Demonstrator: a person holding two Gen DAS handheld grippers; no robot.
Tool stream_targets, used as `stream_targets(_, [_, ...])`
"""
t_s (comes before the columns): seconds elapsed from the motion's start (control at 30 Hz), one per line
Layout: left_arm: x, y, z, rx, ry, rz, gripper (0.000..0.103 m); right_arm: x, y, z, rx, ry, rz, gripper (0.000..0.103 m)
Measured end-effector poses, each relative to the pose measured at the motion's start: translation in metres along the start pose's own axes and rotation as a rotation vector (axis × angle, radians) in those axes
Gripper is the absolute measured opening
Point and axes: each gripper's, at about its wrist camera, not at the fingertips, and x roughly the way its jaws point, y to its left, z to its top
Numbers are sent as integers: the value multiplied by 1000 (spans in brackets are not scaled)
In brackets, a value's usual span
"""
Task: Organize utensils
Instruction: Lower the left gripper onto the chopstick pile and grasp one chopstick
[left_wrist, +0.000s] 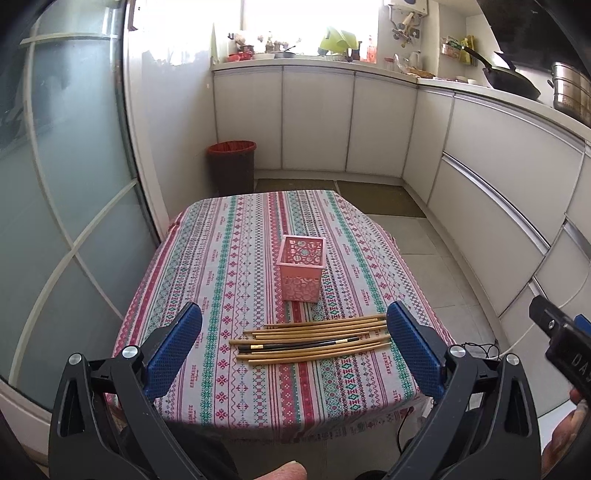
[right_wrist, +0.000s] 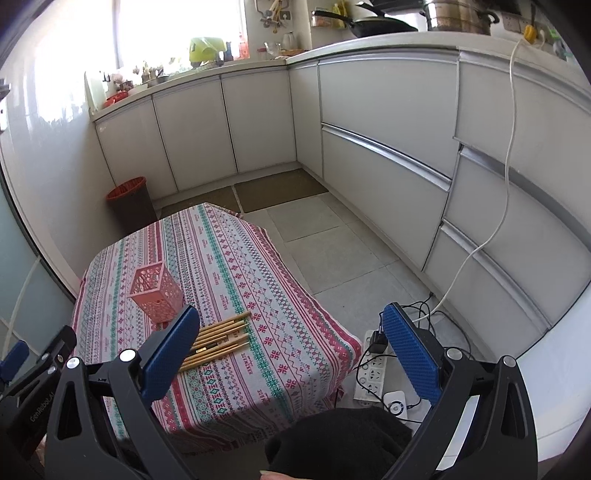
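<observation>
Several bamboo chopsticks lie side by side on the patterned tablecloth, with a dark pair among them. A pink perforated holder stands upright just beyond them, empty as far as I can see. My left gripper is open, above the near table edge, its blue pads framing the chopsticks. My right gripper is open and empty, off the table's right side; the chopsticks and holder show to its left.
A dark bin with a red liner stands on the floor behind the table. White cabinets run along the back and right. A power strip with cables lies on the floor right of the table.
</observation>
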Motion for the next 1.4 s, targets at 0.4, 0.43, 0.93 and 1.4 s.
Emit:
stream_targets(0.4, [160, -118, 29, 405, 388, -351, 96, 100, -108, 22, 533, 207, 203, 96])
stream_targets(0.43, [185, -129, 23, 438, 464, -360, 96, 110, -111, 18, 551, 219, 197, 96])
stream_targets(0.93, [332, -166, -21, 664, 858, -377, 45, 217, -84, -20, 587, 575, 195, 96])
stream_targets(1.4, [313, -129, -7, 679, 650, -423, 8, 240, -66, -43, 607, 733, 165, 96])
